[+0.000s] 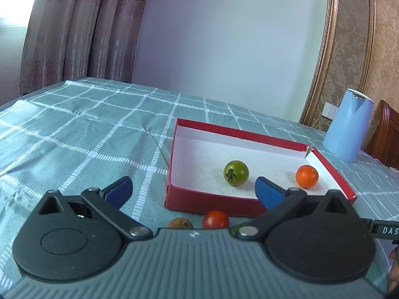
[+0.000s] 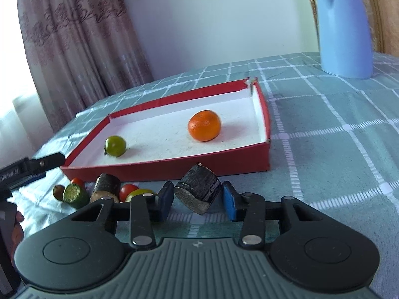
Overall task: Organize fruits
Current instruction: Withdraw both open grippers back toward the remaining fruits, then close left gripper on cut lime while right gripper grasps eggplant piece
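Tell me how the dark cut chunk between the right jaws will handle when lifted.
The dark sugarcane chunk looks stiff and woody, so it should hold shape. Its round side may roll or twist between the flat pads. It already sits tilted, so expect it to pivot.

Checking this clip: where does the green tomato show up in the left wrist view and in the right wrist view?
Left wrist: the green tomato lies right of centre, inside the red box, between the fingertips as the picture shows them.
Right wrist: the same tomato lies left of centre, near the box's left wall.
Shared landmark: the orange in the same box, to the tomato's right in both views.
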Action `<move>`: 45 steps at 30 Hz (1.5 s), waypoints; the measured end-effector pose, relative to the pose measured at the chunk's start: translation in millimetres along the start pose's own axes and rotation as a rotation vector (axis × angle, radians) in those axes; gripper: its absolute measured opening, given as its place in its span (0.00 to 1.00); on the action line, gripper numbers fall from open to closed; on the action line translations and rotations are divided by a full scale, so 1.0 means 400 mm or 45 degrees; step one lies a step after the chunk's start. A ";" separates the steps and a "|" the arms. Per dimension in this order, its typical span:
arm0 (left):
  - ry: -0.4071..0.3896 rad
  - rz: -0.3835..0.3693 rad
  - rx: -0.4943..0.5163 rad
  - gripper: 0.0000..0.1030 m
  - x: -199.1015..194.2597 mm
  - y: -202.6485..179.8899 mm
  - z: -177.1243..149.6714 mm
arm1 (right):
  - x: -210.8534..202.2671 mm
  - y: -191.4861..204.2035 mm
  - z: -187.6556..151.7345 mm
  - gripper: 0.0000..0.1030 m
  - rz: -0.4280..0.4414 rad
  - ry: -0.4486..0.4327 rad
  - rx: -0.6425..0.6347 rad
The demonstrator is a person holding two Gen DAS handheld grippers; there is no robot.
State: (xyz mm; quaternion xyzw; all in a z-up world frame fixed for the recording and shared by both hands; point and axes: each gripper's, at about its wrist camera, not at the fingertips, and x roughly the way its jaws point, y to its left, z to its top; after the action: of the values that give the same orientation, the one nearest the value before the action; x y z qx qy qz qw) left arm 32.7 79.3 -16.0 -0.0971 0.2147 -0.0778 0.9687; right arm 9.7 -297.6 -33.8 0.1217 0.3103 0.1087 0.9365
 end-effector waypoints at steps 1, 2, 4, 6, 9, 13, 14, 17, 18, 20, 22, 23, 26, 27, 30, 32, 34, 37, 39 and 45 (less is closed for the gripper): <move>0.014 -0.010 0.001 1.00 0.002 0.000 0.000 | -0.001 -0.005 -0.001 0.40 0.000 -0.005 0.013; 0.030 -0.026 0.004 1.00 0.003 -0.001 -0.002 | -0.004 -0.011 -0.001 0.40 0.000 -0.012 0.030; 0.059 -0.073 0.022 1.00 -0.001 -0.005 -0.008 | -0.004 -0.018 0.000 0.40 0.007 -0.009 0.046; 0.053 -0.070 0.082 1.00 -0.016 -0.024 -0.021 | -0.004 -0.018 0.000 0.40 0.009 -0.008 0.049; 0.010 -0.042 0.184 1.00 -0.043 -0.060 -0.042 | -0.002 -0.014 0.000 0.40 0.002 -0.004 0.038; -0.002 0.050 0.300 1.00 -0.048 -0.106 -0.064 | -0.001 -0.013 -0.001 0.40 0.004 -0.004 0.040; 0.004 0.056 0.333 1.00 -0.047 -0.117 -0.068 | 0.000 -0.013 -0.001 0.40 0.003 -0.004 0.039; 0.010 0.091 0.412 1.00 -0.043 -0.149 -0.079 | 0.001 -0.014 0.000 0.40 0.003 -0.004 0.039; 0.017 0.096 0.435 1.00 -0.039 -0.158 -0.083 | 0.000 -0.014 0.000 0.40 0.002 -0.004 0.037; 0.033 0.113 0.486 1.00 -0.033 -0.174 -0.090 | 0.000 -0.015 -0.001 0.40 0.002 -0.004 0.036; 0.058 0.118 0.524 0.89 -0.022 -0.185 -0.096 | 0.000 -0.015 0.000 0.40 0.002 -0.003 0.036; 0.083 0.099 0.533 0.78 -0.016 -0.186 -0.099 | 0.000 -0.015 0.000 0.40 0.002 -0.002 0.035; 0.123 0.094 0.539 0.69 -0.002 -0.186 -0.103 | 0.000 -0.014 -0.001 0.40 0.003 0.000 0.034; 0.117 0.087 0.538 0.65 -0.004 -0.186 -0.105 | 0.000 -0.013 -0.001 0.40 0.003 0.000 0.035; 0.134 0.067 0.540 0.49 0.000 -0.183 -0.105 | 0.001 -0.013 -0.002 0.40 0.003 0.001 0.034; 0.153 0.071 0.541 0.45 0.005 -0.184 -0.106 | 0.001 -0.014 -0.001 0.40 0.003 0.000 0.035; 0.146 0.063 0.537 0.44 0.002 -0.183 -0.107 | 0.001 -0.013 -0.001 0.40 0.002 0.001 0.034; 0.144 0.054 0.519 0.44 -0.001 -0.178 -0.104 | 0.001 -0.012 -0.003 0.40 0.000 0.001 0.031; 0.145 0.048 0.502 0.44 -0.002 -0.172 -0.102 | 0.002 -0.008 -0.003 0.40 -0.005 0.002 0.023; 0.073 0.022 0.446 0.43 -0.029 -0.155 -0.098 | 0.003 -0.006 -0.004 0.41 -0.008 0.003 0.016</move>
State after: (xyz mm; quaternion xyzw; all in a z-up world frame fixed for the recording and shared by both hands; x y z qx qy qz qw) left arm -1.2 15.2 -32.3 0.0775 0.2262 -0.1082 0.9649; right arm 10.2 -299.4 -36.4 0.1264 0.3127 0.1038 0.9357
